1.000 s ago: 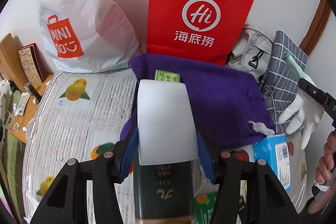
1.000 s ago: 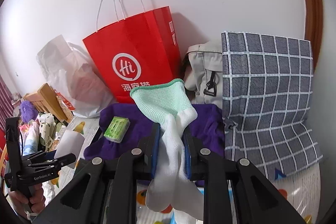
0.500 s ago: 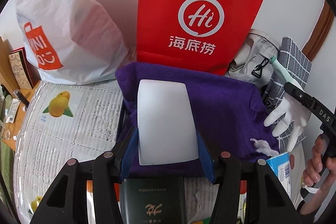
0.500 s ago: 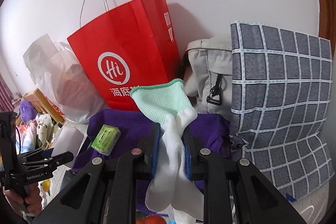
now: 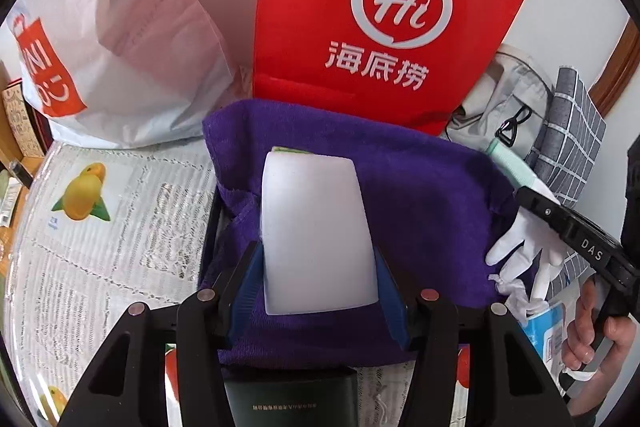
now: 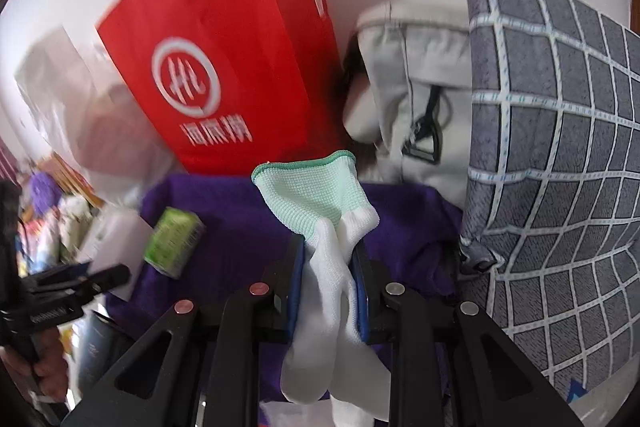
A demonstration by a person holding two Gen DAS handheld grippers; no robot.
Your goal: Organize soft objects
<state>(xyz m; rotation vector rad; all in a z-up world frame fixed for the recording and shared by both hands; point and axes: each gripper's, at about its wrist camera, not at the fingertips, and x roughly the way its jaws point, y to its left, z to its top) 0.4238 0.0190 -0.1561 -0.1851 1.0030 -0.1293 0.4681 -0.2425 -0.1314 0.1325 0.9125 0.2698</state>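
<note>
The left gripper is about half open, clamped on a white sponge block held above the purple towel, probably to set it there beside the green packet. The right gripper has its jaws narrowly apart and easing open around a white glove, whose green cuff stands above the towel, likely for release.

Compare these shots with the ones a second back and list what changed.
Both grippers moved down toward the purple cloth, which now looms larger. The right gripper is easing open, the white glove still between its pads. Unchanged: the left gripper grips the white block; the red bag stands behind.
</note>
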